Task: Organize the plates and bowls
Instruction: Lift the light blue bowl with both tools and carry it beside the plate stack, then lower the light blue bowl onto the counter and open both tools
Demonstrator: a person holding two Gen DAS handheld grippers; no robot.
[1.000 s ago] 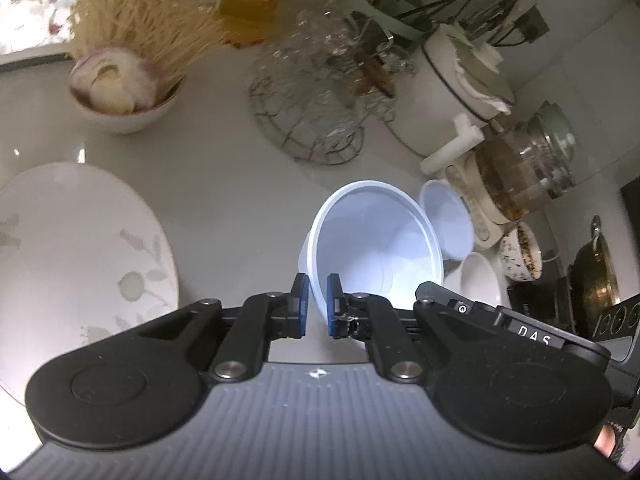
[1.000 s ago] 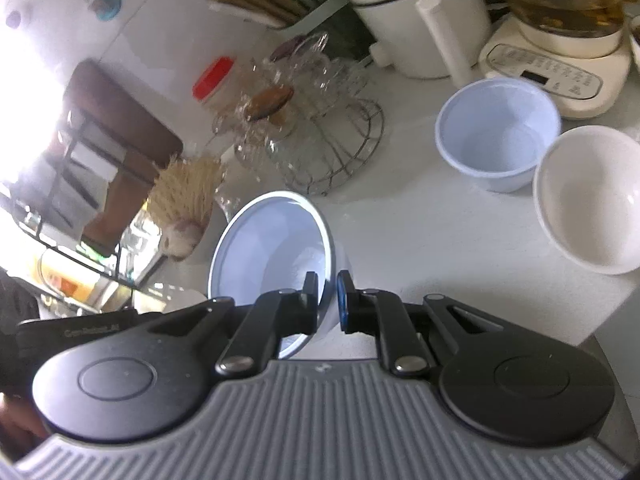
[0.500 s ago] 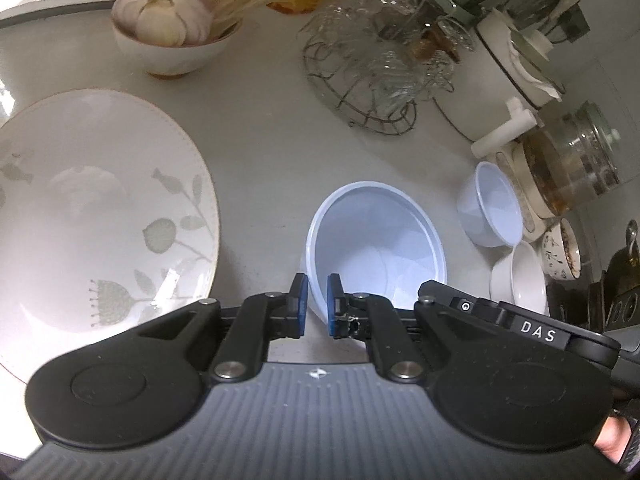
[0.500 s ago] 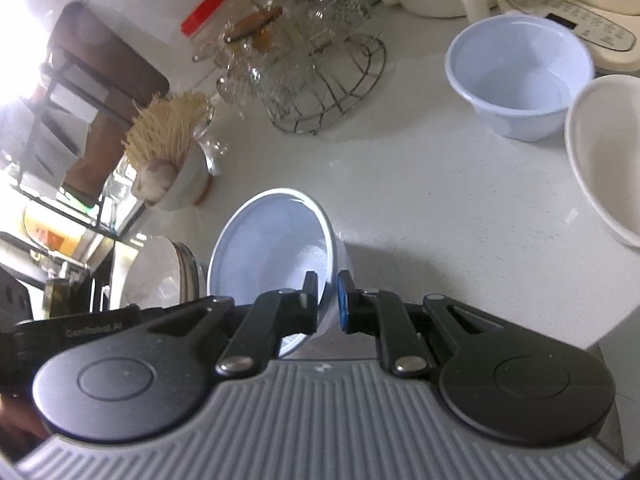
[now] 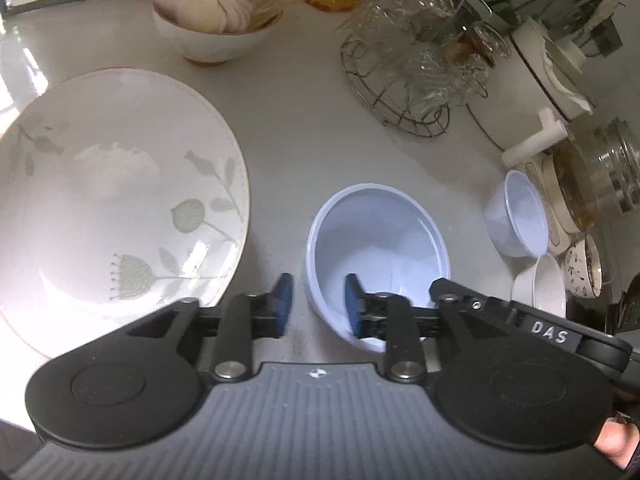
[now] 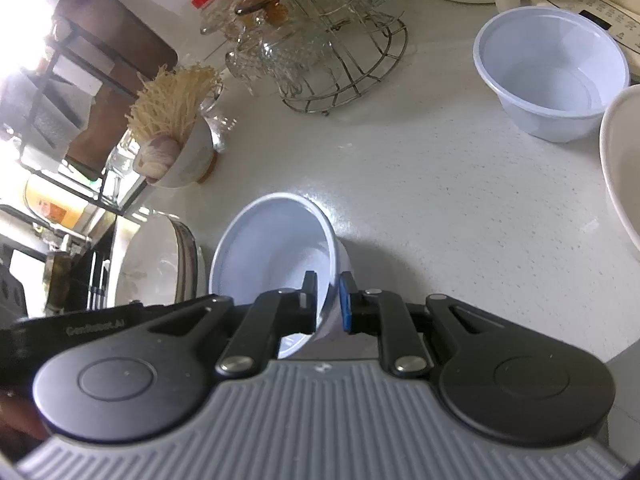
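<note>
Your pale blue thin-walled plastic bowl point(image 5: 376, 256) sits on the white speckled tabletop point(image 6: 460, 208), its near rim straddled by both tools. It looks light, somewhat flexible and smooth, so judge it liable to tip or skate if you nudge it; it is unlikely to break, unlike the large white ceramic plate with a grey floral print point(image 5: 116, 196) just beyond the left fingers' outer side. The rim wall is the sensible place to pinch, one pad inside and one outside. On your left gripper point(image 5: 316, 304) the fingers are spreading apart: the wall stands between the blue pads point(image 5: 283, 300), with clear space on the outer side, so that hold is released. On your right gripper point(image 6: 326, 300) the fingers are only beginning to part; the wall sits between them and the pads appear still to bear on it, so treat that side as grasping the bowl. Both tools are pitched steeply down toward the tabletop, the left more so. A second pale blue plastic bowl point(image 6: 552, 72) and a cream ceramic bowl point(image 6: 624, 168) stand well ahead and to the right of your right fingers.
</note>
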